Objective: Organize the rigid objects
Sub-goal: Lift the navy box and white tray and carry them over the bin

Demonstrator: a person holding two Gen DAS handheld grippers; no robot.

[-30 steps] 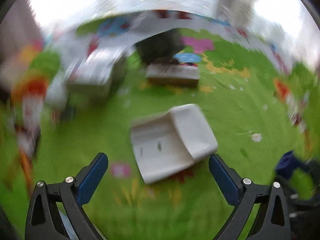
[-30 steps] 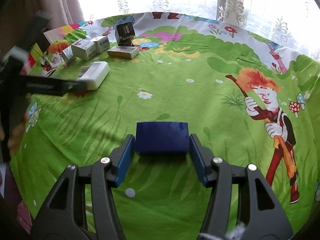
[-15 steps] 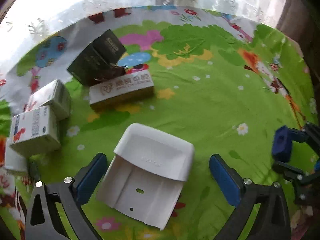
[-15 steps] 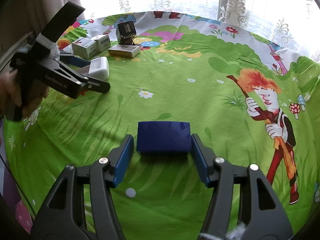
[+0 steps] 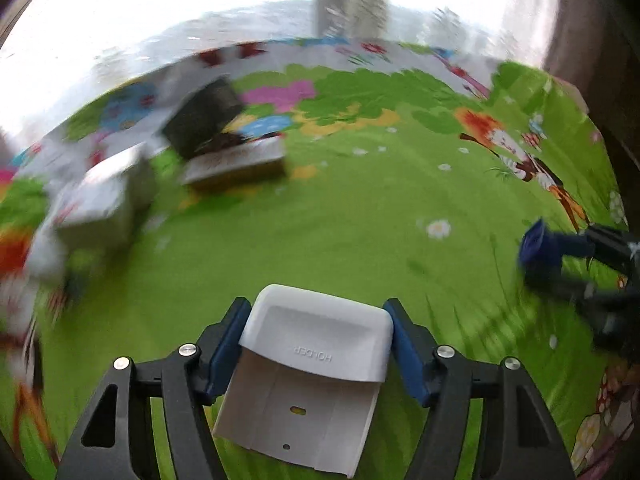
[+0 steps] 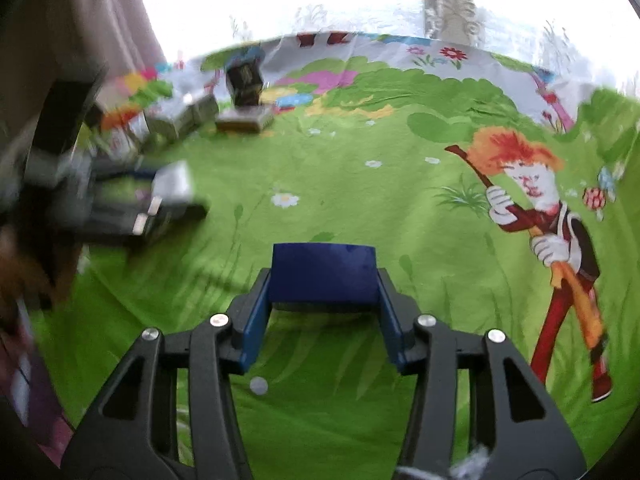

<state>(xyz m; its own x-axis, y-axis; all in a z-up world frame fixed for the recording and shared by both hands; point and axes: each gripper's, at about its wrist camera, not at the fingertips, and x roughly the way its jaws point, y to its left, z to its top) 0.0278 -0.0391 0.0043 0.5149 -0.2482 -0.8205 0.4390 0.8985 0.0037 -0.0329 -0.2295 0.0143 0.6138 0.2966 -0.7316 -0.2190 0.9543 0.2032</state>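
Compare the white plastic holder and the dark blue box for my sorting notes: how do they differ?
The white plastic holder is pale, with a scooped open tray; the dark blue box is dark, flat-faced and closed. The holder sits in the left gripper, the box in the right gripper. Both sit between blue fingers.

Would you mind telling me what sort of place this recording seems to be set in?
Probably a room in a home: a bright green cartoon-print cloth covers the work surface, white lace curtains hang before a bright window, and small cardboard boxes lie scattered on the cloth.
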